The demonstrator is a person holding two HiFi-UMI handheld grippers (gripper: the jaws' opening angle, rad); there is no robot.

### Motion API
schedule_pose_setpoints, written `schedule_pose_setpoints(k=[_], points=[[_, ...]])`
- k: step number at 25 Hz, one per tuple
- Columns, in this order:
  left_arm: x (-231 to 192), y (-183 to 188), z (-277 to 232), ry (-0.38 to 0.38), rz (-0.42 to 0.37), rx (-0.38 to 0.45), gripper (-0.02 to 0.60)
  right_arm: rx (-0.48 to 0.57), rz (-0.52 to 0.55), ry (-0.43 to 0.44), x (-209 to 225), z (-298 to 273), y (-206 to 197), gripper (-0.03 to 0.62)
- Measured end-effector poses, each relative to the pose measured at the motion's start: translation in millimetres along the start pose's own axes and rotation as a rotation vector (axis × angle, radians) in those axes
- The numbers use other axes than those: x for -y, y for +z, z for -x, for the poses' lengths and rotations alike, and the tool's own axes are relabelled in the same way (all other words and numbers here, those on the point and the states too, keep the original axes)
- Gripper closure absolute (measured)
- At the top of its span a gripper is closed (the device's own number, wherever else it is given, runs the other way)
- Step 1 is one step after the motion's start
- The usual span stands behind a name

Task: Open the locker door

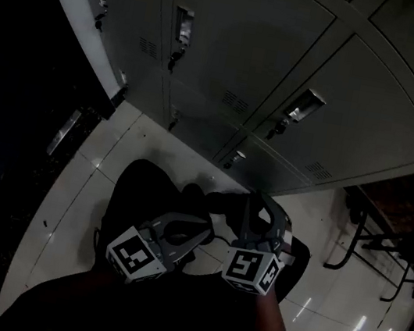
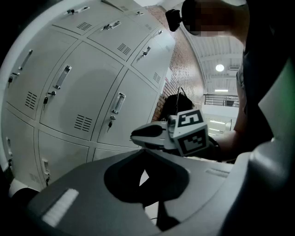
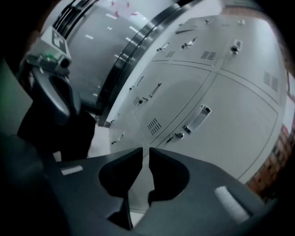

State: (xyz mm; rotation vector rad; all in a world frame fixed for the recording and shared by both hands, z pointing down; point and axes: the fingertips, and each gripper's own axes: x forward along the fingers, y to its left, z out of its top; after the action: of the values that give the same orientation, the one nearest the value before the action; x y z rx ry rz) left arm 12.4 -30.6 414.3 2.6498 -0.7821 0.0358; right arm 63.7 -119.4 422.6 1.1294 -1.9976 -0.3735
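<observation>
The room is dim, and the person stands on a pale tiled floor (image 1: 111,153) facing a bank of grey lockers (image 1: 236,43), with both tools held low in front of the body, close together and clear of the metal. The left gripper (image 2: 144,150) has its fingers brought together at the tips, with only a small chink of light lower down and nothing between them. The right gripper (image 3: 146,148) keeps a thin slit between its fingers, narrow but clear from tip to base, and holds nothing. It points at one locker door (image 3: 233,115), which sits shut and flush with its neighbours. That door has a slim upright handle (image 3: 197,118) near its edge, a small key (image 3: 177,135) hanging in the lock just below, and a patch of vent slots (image 3: 154,125) on the door beside it. No finger touches the door or the handle. From the left gripper's side, the right one shows crossing in front, its marker cube (image 2: 191,132) turned towards that gripper, with more shut doors to the left and a brick wall (image 2: 180,64) beyond the end of the row.
</observation>
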Motion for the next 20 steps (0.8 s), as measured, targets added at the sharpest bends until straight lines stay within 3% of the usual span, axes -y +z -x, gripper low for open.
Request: schedule_pose_setpoints(k=[8,16,20], points=[[-26,0,12,0.028,-0.009,0.002,0.569,-0.056,0.191,-0.136,49,-54,19,0.530],[-29,-1,15,0.024,0.006,0.001,0.569,-0.207,0.613,-0.350,98,-102,11,0.488],[-31,-2,18,0.031,0.015,0.003,0.569,-0.247,0.687,-0.362,104,-121,9,0.508]])
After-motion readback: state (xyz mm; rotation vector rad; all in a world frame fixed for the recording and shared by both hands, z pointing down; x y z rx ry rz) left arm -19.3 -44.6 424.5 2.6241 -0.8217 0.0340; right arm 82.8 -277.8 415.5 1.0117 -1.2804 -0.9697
